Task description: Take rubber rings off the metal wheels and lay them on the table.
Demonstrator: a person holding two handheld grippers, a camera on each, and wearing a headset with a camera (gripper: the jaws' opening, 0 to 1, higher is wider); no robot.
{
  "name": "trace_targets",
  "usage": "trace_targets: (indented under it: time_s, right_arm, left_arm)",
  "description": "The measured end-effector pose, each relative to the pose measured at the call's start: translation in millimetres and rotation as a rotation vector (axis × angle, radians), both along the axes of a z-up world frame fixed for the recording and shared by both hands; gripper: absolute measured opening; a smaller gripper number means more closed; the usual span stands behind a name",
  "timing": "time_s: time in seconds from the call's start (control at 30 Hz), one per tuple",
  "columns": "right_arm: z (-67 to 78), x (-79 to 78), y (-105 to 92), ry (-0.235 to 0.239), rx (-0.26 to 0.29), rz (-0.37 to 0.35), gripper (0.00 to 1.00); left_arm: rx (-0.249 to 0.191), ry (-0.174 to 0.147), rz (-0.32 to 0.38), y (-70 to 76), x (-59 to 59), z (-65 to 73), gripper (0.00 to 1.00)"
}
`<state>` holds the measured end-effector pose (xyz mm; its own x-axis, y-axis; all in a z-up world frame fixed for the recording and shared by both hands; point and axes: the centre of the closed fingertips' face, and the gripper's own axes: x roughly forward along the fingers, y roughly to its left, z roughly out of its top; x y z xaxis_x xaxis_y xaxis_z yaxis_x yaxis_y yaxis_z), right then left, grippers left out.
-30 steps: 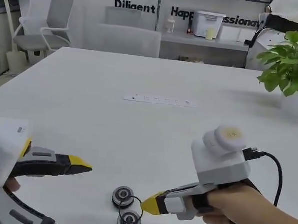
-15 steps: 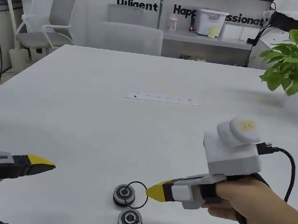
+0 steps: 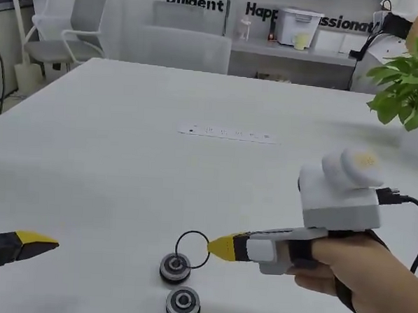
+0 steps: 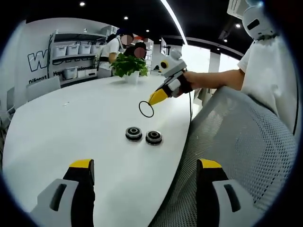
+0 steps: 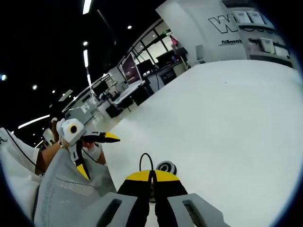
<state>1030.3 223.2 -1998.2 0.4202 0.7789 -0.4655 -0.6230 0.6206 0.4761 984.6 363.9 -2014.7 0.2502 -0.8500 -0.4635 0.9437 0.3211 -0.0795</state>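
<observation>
Here the right hand-held gripper is clamping a black rubber ring in its closed tips, and the ring is hanging upright off them towards the left, clear of the worktop. Two metal wheels are lying flat below, near the front edge. The left hand-held gripper is hovering with its jaws wide apart, its body cut off at the head view's left edge.

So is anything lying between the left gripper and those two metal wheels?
No. In the head view the white table is bare from the left gripper to the metal wheels, and the left gripper view shows the same bare stretch.
</observation>
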Motion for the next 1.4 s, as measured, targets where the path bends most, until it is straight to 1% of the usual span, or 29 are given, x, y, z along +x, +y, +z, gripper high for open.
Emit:
trace_targets:
  time_s: [0.13,0.27,0.47,0.6,0.73,0.9,1.0,1.13,1.2,1.23,1.27,1.33,1.4]
  right_arm:
    - [9.8,0.7,4.3,-0.02,0.021,0.0,0.0]
    - [15.4,0.0,10.3,-0.037,0.031,0.01,0.0]
    - [21.1,-2.1,19.4,-0.054,0.036,0.034,0.0]
    - [24.8,-3.6,25.7,-0.061,0.046,0.049,0.0]
    - [25.4,-6.2,32.7,-0.066,0.043,0.063,0.0]
    - [20.9,-9.7,41.3,-0.069,0.023,0.088,0.0]
    - [18.1,-10.6,46.1,-0.073,0.015,0.099,0.0]
    - [10.2,-11.0,52.6,-0.072,-0.006,0.11,0.0]
    - [4.6,-12.2,55.6,-0.072,-0.023,0.125,0.0]
    - [1.5,-13.0,56.0,-0.071,-0.038,0.136,0.0]
    - [-1.0,-13.0,56.7,-0.07,-0.046,0.14,0.0]
    - [-5.7,-12.8,57.8,-0.062,-0.052,0.142,0.0]
    - [-10.7,-15.0,59.5,-0.06,-0.065,0.151,0.0]
  left_arm:
    - [-0.014,0.014,0.011,-1.6,-3.2,-2.2,0.88]
    - [-0.021,0.02,0.017,-3.3,-5.5,-3.7,0.88]
    - [-0.048,0.024,0.055,-1.0,-1.1,-0.7,0.87]
    - [-0.033,0.027,0.066,1.0,-1.2,-4.5,0.87]
    - [-0.018,0.022,0.066,1.8,-1.1,-6.6,0.88]
    - [-0.014,0.031,0.077,2.9,-0.5,-9.4,0.87]
    - [-0.003,0.028,0.075,3.3,-0.7,-11.1,0.87]
    - [0.003,0.032,0.075,3.5,-1.3,-12.4,0.84]
    - [0.003,0.024,0.082,4.4,-0.1,-11.7,0.82]
    - [0.007,0.012,0.086,5.3,1.5,-11.3,0.83]
    - [0.008,0.008,0.088,5.5,2.1,-11.3,0.84]
    - [0.007,0.01,0.087,5.1,2.1,-11.5,0.87]
    - [0.008,0.011,0.081,4.5,1.2,-12.1,0.87]
